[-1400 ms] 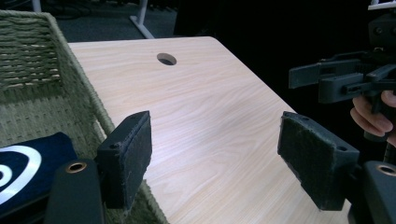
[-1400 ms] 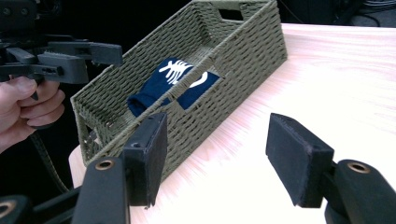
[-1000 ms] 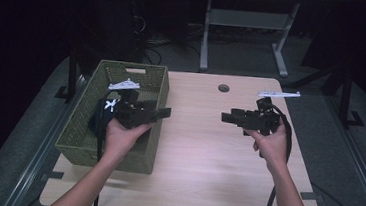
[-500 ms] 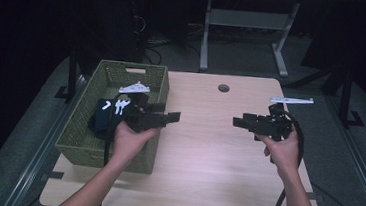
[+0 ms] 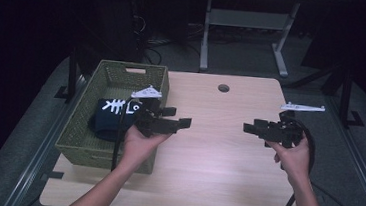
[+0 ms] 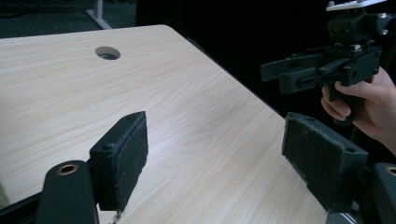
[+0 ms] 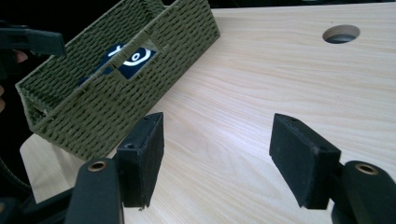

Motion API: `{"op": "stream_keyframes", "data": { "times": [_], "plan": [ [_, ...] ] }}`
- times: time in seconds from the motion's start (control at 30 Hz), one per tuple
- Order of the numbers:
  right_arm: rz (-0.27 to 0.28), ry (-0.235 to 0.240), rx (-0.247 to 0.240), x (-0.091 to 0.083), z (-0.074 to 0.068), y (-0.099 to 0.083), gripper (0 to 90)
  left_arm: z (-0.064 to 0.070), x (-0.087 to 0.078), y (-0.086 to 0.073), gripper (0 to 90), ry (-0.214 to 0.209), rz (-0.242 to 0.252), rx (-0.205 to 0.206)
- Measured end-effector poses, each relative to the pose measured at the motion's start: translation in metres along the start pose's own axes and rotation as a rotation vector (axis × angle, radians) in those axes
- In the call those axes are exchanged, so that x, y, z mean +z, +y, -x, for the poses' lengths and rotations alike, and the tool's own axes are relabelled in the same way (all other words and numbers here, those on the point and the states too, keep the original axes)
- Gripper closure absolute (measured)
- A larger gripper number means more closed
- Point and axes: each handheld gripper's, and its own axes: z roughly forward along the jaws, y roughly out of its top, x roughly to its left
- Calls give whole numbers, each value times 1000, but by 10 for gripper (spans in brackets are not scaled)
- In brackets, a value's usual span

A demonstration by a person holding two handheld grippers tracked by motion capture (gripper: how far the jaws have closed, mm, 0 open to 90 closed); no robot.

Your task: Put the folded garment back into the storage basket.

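Far left on worktop (image 5: 204, 185): green woven basket (image 5: 80, 134), dark blue folded cloth with white print (image 5: 114, 114) lying inside, also glimpsed through the handle slot in the right gripper view. Nothing else in the basket as far as visible.

Just right of basket: left gripper (image 5: 181, 123) held above the worktop at the basket's near right corner, pointing toward centre. Jaws spread wide in the left gripper view, pads bare, nothing between them, only wood grain beneath.

Centre: bare worktop, cable hole (image 5: 223, 88) toward the far edge. No loose item lying on the surface.

Right: right gripper (image 5: 249, 129) held in the air, pointing back at the left one, well apart from it. Jaws released and wide in the right gripper view, empty, aimed over the worktop toward the basket.

Judgement on progress: cloth already in the basket, both grippers empty and clear of it, so the deposit step looks done. Nothing left on the worktop to pick up; remaining work probably just pulling back, or a fresh grab at the cloth.
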Motion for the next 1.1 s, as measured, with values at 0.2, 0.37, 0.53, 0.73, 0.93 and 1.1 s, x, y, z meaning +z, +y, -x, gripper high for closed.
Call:
{"op": "stream_keyframes", "data": {
  "times": [0.2,0.37,0.53,0.73,0.93,1.1],
  "plan": [
    [-5,-30,11,-8,7,-9,350,9,9,-5,224,-23,-10,13],
    [4,-58,17,-17,14,-19,347,18,17,-11,224,-49,-22,21],
    [15,-93,35,-31,24,-31,344,28,26,-20,224,-72,-40,39],
    [30,-139,62,-48,37,-52,339,40,34,-29,224,-93,-52,65],
    [41,-162,86,-60,41,-79,337,55,40,-47,224,-136,-65,88],
    [84,-164,75,-73,26,-117,316,70,42,-78,221,-193,-64,115]
  ]
}}
